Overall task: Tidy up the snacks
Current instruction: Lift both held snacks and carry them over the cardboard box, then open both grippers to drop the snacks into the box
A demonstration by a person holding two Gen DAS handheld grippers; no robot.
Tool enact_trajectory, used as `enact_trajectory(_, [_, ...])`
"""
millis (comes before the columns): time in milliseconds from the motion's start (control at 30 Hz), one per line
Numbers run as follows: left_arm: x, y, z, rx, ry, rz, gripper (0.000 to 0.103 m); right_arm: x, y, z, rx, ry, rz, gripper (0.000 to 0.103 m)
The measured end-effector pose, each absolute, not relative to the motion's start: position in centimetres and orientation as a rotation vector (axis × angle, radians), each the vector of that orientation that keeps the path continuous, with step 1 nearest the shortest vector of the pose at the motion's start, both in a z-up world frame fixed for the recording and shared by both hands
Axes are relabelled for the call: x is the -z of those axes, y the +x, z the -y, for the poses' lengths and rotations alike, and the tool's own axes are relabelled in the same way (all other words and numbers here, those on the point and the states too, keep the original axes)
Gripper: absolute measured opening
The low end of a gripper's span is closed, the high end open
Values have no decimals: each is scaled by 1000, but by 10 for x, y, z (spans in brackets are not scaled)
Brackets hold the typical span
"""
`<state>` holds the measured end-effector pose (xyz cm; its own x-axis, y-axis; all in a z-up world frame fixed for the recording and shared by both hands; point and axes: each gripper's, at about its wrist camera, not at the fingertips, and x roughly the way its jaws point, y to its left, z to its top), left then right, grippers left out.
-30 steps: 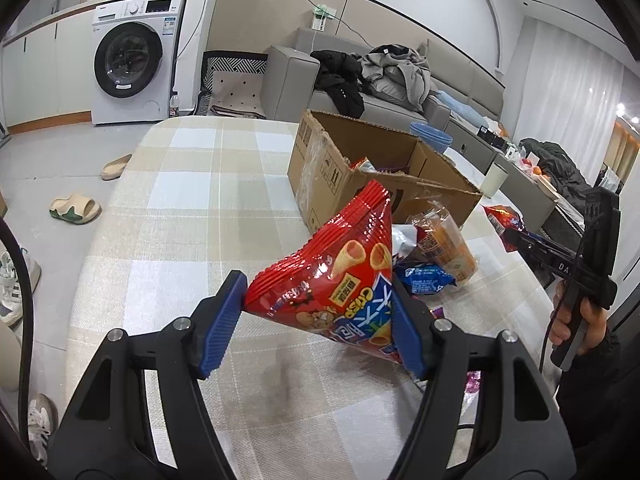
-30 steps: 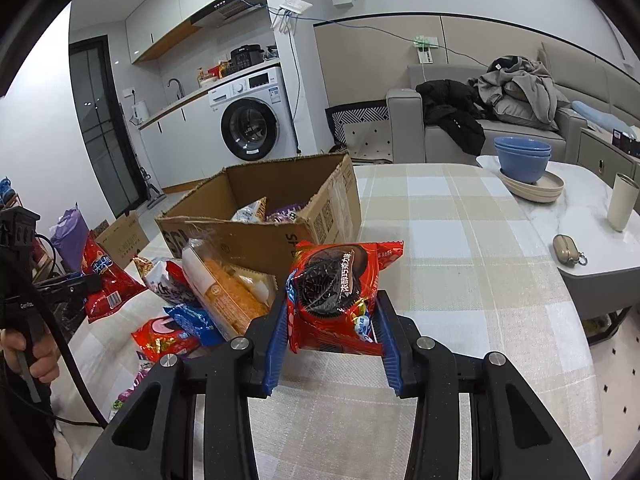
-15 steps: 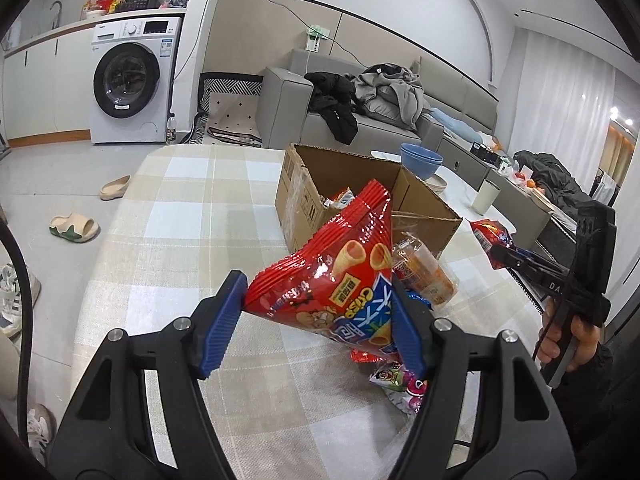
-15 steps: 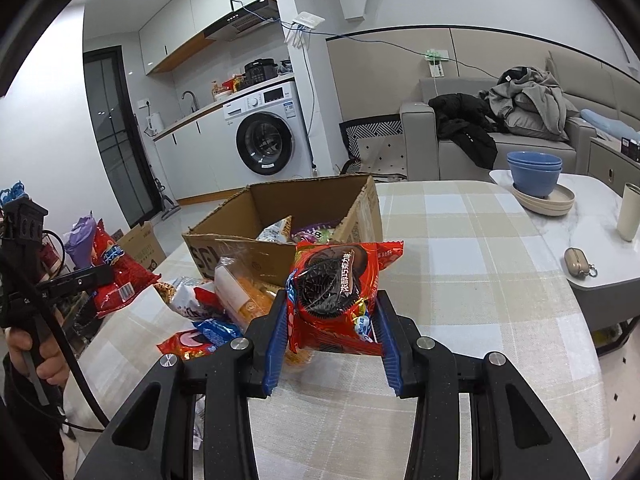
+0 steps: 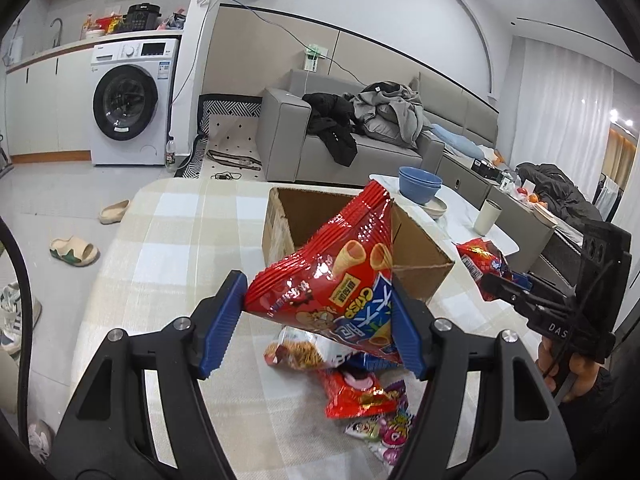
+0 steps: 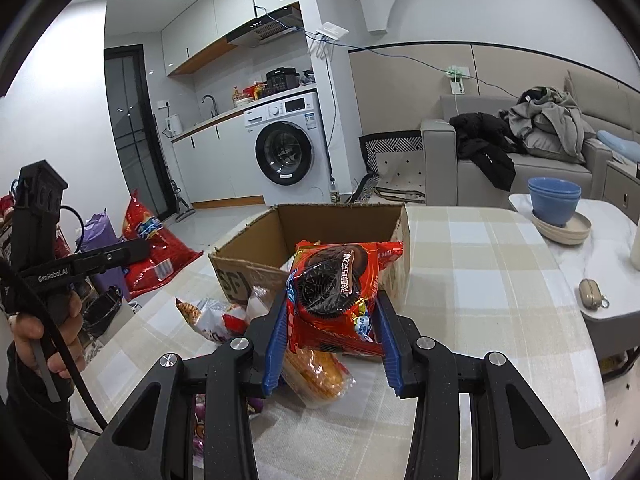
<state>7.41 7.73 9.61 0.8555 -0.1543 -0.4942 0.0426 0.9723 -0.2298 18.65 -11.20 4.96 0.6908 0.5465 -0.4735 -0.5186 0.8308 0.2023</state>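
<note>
Between my left gripper's (image 5: 316,324) blue pads sits a red bag of cone snacks (image 5: 340,280), pinched at both sides & hanging clear above the table (image 5: 168,248). My right gripper (image 6: 332,334) is clamped the same way on a red pack of chocolate sandwich cookies (image 6: 336,292), upright, label facing me, also off the tabletop.

Just below/behind both packs, a loose pile of snacks lies on the checked cloth: a red pouch (image 5: 358,396), a pink-and-white candy pack (image 5: 384,432), a bag w/ thin sticks printed on it (image 5: 296,354). From the right wrist cam I also see a clear-wrapped orange pack (image 6: 316,372) under the cookies & a crumpled white/red bag (image 6: 208,316) to the left.

Next out, the cardboard box (image 6: 248,264) stands open-topped on the table, flaps up, right behind the pile. Can't tell what's inside from these angles.

Each cam catches the other gripper off to the side w/ its red pack, held by a hand (image 6: 44,332).

Farther: side table (image 6: 600,240) w/ stacked blue bowls (image 6: 554,200) on a plate, small pouch (image 6: 592,294) & a cup (image 5: 488,216). Beyond that, grey sofa (image 5: 360,152) w/ heaped clothes, washing machine (image 6: 286,152), slippers (image 5: 74,250) on the floor.
</note>
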Motion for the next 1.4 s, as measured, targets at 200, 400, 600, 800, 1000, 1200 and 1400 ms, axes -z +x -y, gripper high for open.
enact_trajectory(200, [-113, 91, -63, 89, -176, -524, 66, -58, 199, 104, -599, 41, -540, 41])
enact_trajectory(400, [-129, 111, -48, 80, -133, -517, 66, -65, 212, 98, -606, 38, -538, 41])
enact_trajectory(600, [-137, 138, -35, 79, -117, -528, 66, -69, 223, 88, -626, 19, -537, 41])
enact_trajectory(800, [-136, 165, -23, 84, -94, -547, 66, -69, 234, 82, -626, 12, -549, 41])
enact_trajectory(1000, [-128, 191, -10, 88, -60, -574, 66, -65, 245, 80, -614, 19, -566, 41])
enact_trajectory(1200, [-114, 214, -4, 85, -43, -599, 66, -61, 256, 79, -609, 22, -584, 41])
enact_trajectory(1400, [-98, 233, -2, 76, -40, -628, 66, -55, 264, 73, -610, 8, -603, 41])
